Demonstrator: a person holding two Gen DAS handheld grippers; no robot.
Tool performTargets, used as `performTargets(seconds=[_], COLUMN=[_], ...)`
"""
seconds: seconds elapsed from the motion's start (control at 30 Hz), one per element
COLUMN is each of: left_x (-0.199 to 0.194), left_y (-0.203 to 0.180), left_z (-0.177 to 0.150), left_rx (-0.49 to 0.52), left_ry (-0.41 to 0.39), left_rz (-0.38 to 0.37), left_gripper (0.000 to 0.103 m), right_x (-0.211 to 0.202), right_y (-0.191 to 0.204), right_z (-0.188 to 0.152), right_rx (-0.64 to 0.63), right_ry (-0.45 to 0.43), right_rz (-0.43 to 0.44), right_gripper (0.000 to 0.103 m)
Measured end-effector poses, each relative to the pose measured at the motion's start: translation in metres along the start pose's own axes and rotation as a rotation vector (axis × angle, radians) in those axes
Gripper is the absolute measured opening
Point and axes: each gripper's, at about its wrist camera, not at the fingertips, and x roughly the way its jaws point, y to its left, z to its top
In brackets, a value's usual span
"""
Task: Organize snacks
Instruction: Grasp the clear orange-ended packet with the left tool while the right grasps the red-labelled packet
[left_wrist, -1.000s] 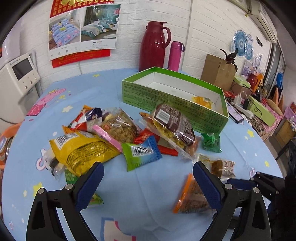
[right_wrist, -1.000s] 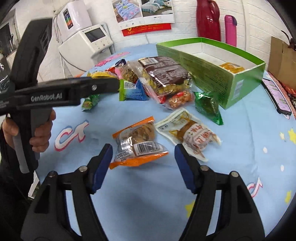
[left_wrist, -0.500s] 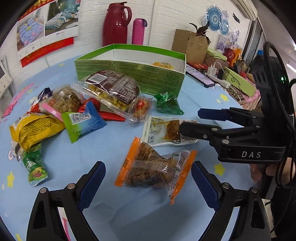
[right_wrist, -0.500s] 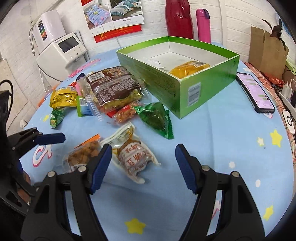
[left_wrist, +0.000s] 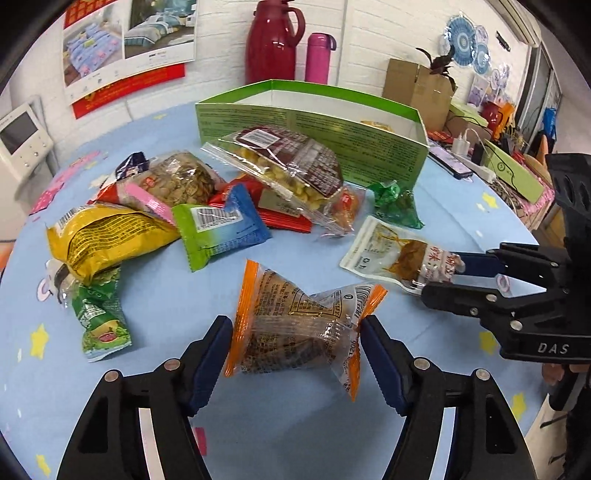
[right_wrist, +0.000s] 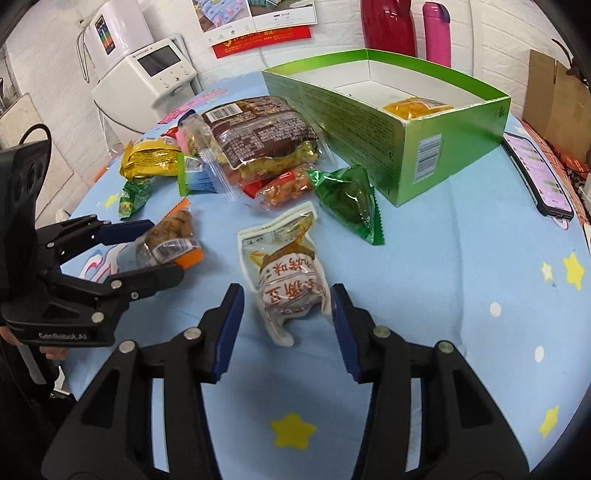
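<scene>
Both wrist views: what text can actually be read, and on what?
"DAS": right tool body.
"GenRobot.AI": left tool body, faint.
"120g", roughly: orange-edged snack packet.
Chinese characters on the white pouch, the green box print and the barcodes: unreadable.

This is looking like a lived-in room of a home or a small family shop. A round table (left_wrist: 155, 306) is wearing a blue cartoon cloth with stars, and a red thermos jug (left_wrist: 275, 40) and a pink flask (left_wrist: 319, 57) are standing behind it by a white brick-pattern wall. A bedding poster (left_wrist: 129, 44) is hanging there, a white appliance with a screen (right_wrist: 147, 77) is standing near, and a cardboard box (left_wrist: 417, 86) and chargers (left_wrist: 465, 142) are crowding the side.
</scene>
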Motion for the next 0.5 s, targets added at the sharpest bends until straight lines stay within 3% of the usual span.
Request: performTargets(seconds=[0.07, 0.23, 0.3, 0.33, 0.43, 0.5], left_x=[0.001, 0.001, 0.004, 0.005, 0.01, 0.014], left_y=[0.004, 0.007, 0.006, 0.006, 0.002, -0.002], left_z=[0.001, 0.001, 0.004, 0.005, 0.01, 0.011], left_rx=[-0.01, 0.004, 0.01, 0.013, 0.028, 0.043], left_ry=[-0.006, -0.011, -0.015, -0.015, -0.023, -0.021], left_rz=[0.013, 0.018, 0.018, 0.018, 0.018, 0.03], left_gripper=[0.076, 0.077, 0.077, 0.077, 0.075, 0.063], right_x=[0.003, 0.008, 0.008, 0.008, 0.006, 0.004], right_y=[0.003, 0.006, 0.007, 0.007, 0.005, 0.005], right_z=[0.002, 0.003, 0.003, 0.002, 0.001, -0.001], right_rx=[-0.007, -0.012, -0.017, -0.023, 0.0, 0.004], right_ry=[-0.001, -0.008, -0.009, -0.009, -0.007, -0.006], right_rz=[-0.004, -0.029, -0.052, -0.074, -0.06, -0.061], right_gripper=[0.057, 0.058, 0.051, 0.038, 0.037, 0.037])
